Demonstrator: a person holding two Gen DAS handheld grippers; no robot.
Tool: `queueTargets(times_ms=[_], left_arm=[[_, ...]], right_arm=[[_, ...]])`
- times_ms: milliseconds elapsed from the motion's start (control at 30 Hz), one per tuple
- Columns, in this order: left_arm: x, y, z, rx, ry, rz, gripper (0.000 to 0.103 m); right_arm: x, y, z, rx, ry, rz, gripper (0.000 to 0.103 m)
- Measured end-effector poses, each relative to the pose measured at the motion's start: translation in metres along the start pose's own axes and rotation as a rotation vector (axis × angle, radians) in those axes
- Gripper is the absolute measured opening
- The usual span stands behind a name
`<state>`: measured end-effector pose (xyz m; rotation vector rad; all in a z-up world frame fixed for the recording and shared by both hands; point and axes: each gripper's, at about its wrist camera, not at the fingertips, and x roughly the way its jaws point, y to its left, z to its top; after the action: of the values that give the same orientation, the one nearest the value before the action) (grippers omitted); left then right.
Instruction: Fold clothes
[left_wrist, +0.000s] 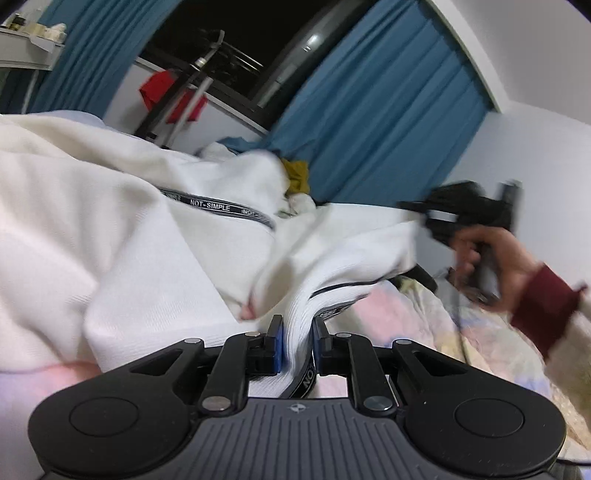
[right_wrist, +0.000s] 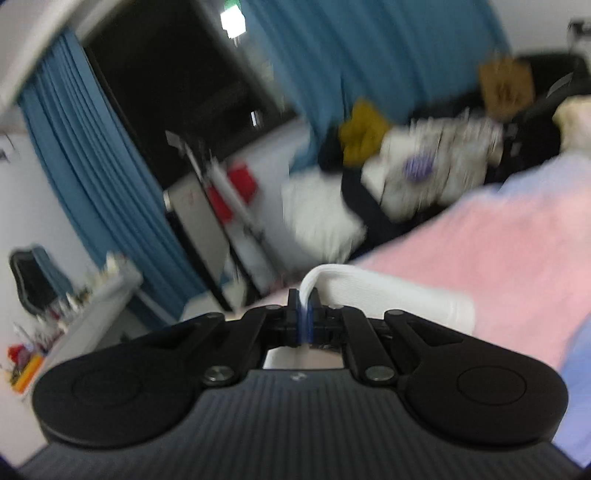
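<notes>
A white knit garment (left_wrist: 122, 236) with a black "NOT-SIMPLE" trim band lies across the bed and fills the left wrist view. My left gripper (left_wrist: 297, 334) is shut on a thick fold of its ribbed white edge and trim. My right gripper (right_wrist: 305, 308) is shut on another white edge of the garment (right_wrist: 391, 295), which drapes to the right of the fingers. The right gripper also shows in the left wrist view (left_wrist: 476, 218), blurred, held in a hand at the garment's far edge.
The bed has a pink and pastel cover (right_wrist: 498, 236). A pile of clothes, white, mustard (right_wrist: 364, 129) and dark, sits at the bed's far side. Blue curtains (left_wrist: 388, 122) frame a dark window. A red bag on a stand (left_wrist: 162, 92) is near the wall. A cluttered desk (right_wrist: 74, 310) stands left.
</notes>
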<state>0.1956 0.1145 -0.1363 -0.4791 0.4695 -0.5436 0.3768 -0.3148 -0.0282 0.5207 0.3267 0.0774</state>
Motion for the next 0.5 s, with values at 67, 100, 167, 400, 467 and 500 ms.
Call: queueTargets(times_ms=[67, 100, 167, 400, 467, 500], left_arm=[[0.002, -0.010, -0.002, 0.038, 0.013, -0.027, 0.019], [0.005, -0.014, -0.004, 0.057, 0.025, -0.025, 0.019], [0.011, -0.020, -0.008, 0.090, 0.056, -0.015, 0.020], [0.017, -0.044, -0.020, 0.144, 0.142, 0.052, 0.024], [0.016, -0.053, -0.025, 0.166, 0.163, 0.078, 0.026], [0.011, -0.058, -0.027, 0.168, 0.175, 0.100, 0.027]], right_arm=[[-0.049, -0.022, -0.006, -0.007, -0.081, -0.011, 0.006], [-0.073, -0.033, -0.012, -0.001, -0.113, -0.019, 0.006], [-0.106, -0.057, -0.028, 0.028, -0.143, -0.041, 0.006], [-0.156, -0.175, -0.095, 0.488, 0.078, -0.131, 0.007], [-0.165, -0.194, -0.108, 0.562, 0.110, -0.138, 0.007], [-0.169, -0.200, -0.112, 0.583, 0.121, -0.139, 0.007]])
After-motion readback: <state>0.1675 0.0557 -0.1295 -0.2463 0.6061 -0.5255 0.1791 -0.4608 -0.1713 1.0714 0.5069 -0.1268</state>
